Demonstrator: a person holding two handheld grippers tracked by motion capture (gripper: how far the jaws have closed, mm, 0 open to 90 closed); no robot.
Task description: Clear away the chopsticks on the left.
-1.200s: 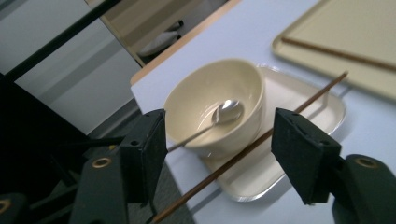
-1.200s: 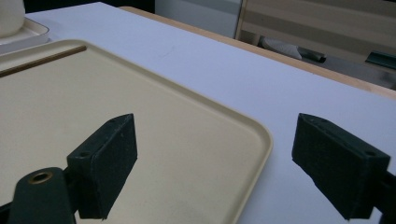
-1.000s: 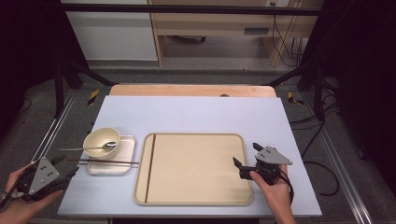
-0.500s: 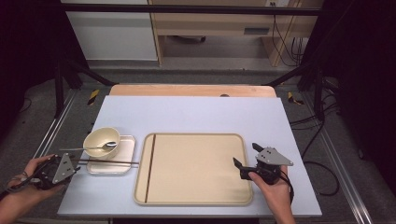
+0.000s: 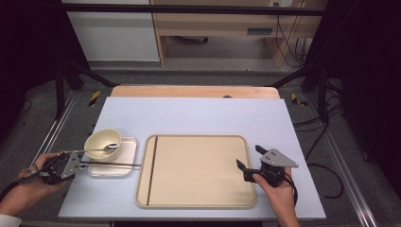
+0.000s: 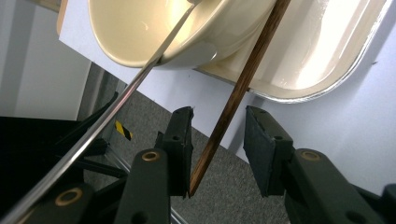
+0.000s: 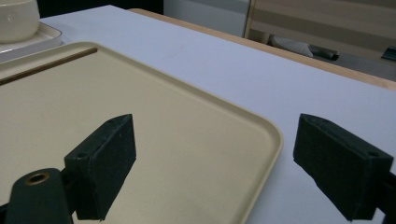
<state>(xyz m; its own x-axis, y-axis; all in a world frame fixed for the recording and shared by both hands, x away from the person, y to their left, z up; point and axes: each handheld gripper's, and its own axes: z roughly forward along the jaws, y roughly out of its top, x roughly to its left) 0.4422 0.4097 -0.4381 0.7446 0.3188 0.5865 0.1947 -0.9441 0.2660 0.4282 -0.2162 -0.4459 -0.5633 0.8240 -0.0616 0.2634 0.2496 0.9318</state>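
1. At the table's left edge, the left gripper [image 5: 71,163] has just been closing around the end of a dark wooden chopstick [image 5: 111,164]; in the left gripper view the stick [image 6: 238,91] rises between the 2 pads, its tip just beside the left-hand pad [image 6: 180,149], with a clear gap to the other pad, so the stick is bracketed, not yet pinched.

2. The chopstick lies across the front of a small white plate [image 5: 128,156] and overhangs the table's left edge toward the gripper.

3. A cream bowl [image 5: 102,142] stands on the plate's rear left part, and a metal spoon [image 5: 94,150] rests in it, head inside, handle sticking out left over the rim; in the left gripper view that handle [image 6: 107,109] runs beside the chopstick, outside the jaws.

4. A 2nd chopstick [image 5: 152,171] lies inside the large beige tray [image 5: 198,203] in the table's middle, along its left wall.

5. The right gripper [image 5: 248,161] hovers over the tray's right edge, jaws spread wide with nothing between them; the right gripper view shows both pads [image 7: 100,163] apart above the tray's corner [image 7: 275,135] and the pale blue tabletop [image 7: 224,70].

6. The plate sits just left of the tray, close but apart.
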